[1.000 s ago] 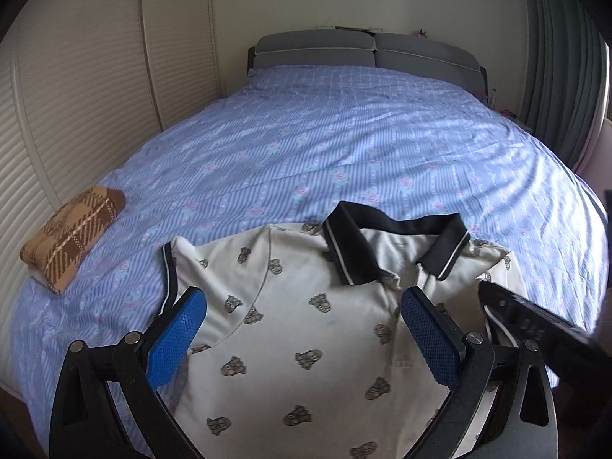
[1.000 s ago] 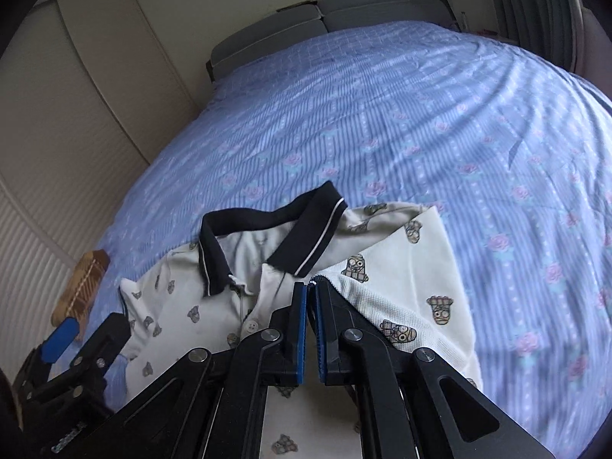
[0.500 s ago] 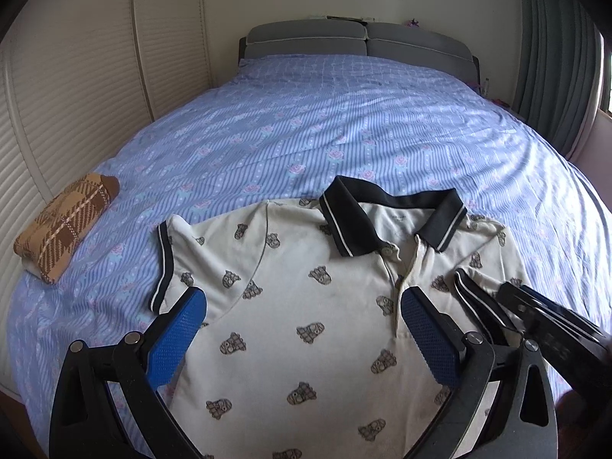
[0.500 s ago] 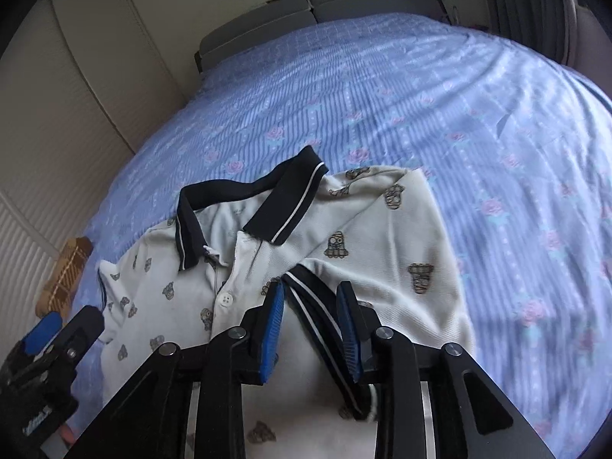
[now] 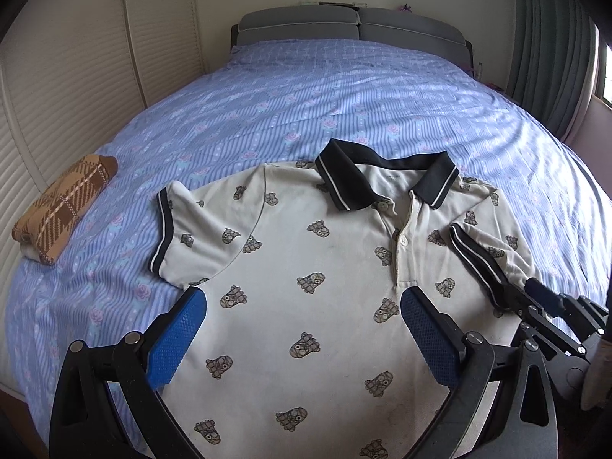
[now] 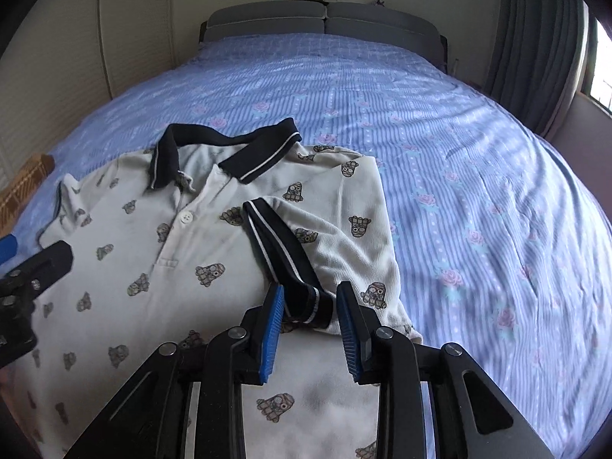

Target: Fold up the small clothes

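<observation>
A cream polo shirt [image 5: 306, 267] with a small printed pattern and a black collar lies face up on the bed; it also shows in the right wrist view [image 6: 214, 237]. Its right sleeve [image 6: 329, 225] is folded inward over the chest, its black cuff [image 6: 283, 252] running toward my right gripper. My right gripper [image 6: 310, 310] is open, its blue pads either side of the cuff end. My left gripper [image 5: 302, 329] is wide open above the shirt's lower front. The left sleeve [image 5: 172, 233] lies spread out flat.
The bed [image 5: 344, 88] has a blue striped floral sheet and a grey headboard [image 5: 352, 26]. A folded brown plaid garment [image 5: 61, 214] lies at the bed's left edge. Louvred closet doors [image 5: 57, 76] stand on the left, dark curtains [image 5: 554, 38] on the right.
My right gripper, shut on the sleeve a second ago, has opened and let the cuff go; the sleeve now lies folded over the chest. Both grippers have pulled back a little.
</observation>
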The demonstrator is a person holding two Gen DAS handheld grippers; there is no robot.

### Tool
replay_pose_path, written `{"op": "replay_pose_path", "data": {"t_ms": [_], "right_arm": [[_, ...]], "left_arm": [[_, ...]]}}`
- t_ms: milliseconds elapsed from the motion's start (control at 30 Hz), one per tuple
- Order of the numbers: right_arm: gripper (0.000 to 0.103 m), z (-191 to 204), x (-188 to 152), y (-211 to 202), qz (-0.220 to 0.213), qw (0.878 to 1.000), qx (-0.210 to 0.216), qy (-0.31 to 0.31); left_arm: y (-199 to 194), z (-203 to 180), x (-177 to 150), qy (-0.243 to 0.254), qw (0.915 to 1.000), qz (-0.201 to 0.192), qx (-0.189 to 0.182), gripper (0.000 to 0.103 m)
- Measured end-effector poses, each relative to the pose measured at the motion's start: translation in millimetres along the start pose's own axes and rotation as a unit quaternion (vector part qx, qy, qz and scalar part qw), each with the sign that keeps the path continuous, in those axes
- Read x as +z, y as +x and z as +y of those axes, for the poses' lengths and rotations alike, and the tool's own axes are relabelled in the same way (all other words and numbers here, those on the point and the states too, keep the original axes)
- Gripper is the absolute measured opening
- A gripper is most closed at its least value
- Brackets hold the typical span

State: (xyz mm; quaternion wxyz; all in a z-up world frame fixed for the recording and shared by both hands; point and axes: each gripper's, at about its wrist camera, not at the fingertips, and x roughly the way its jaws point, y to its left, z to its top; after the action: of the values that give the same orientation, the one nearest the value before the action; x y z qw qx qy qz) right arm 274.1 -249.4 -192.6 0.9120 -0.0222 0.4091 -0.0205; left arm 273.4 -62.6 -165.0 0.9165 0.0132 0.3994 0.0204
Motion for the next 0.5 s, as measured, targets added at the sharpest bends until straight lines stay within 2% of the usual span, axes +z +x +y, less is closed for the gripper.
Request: {"op": "replay_pose_path", "data": {"t_ms": [33,67,233,333,500], "right_arm": [[0.014,1.8,0.5,4.4,0.005,1.0,-0.01,-0.008],[0.007,2.9,-0.6,5.7,0.011,1.0,-0.011,-0.01],[0.005,9.0,-10.2,0.7,0.026,0.999,0.019,-0.005],[0.004,11.7,-21.5,9.5,0.05,0.998,0.037,0.003],[0.007,9.1,-21.5,7.6,0.048,0.998,0.047,0.022]], "left_arm": [[-0.1,2.6,0.2,-0.002,1.0,-0.001,0.001,0.103],[-0.3,4.5,0.2,-0.004,1.0,-0.001,0.002,0.103],[1.6,14.1,-0.2,-0.012,0.9999,0.001,0.006,0.103],[4.5,17.4,-1.7,-0.013,0.9999,0.007,0.008,0.103],[7.2,26.7,-2.9,-0.016,0.9997,0.013,0.012,0.103]]}}
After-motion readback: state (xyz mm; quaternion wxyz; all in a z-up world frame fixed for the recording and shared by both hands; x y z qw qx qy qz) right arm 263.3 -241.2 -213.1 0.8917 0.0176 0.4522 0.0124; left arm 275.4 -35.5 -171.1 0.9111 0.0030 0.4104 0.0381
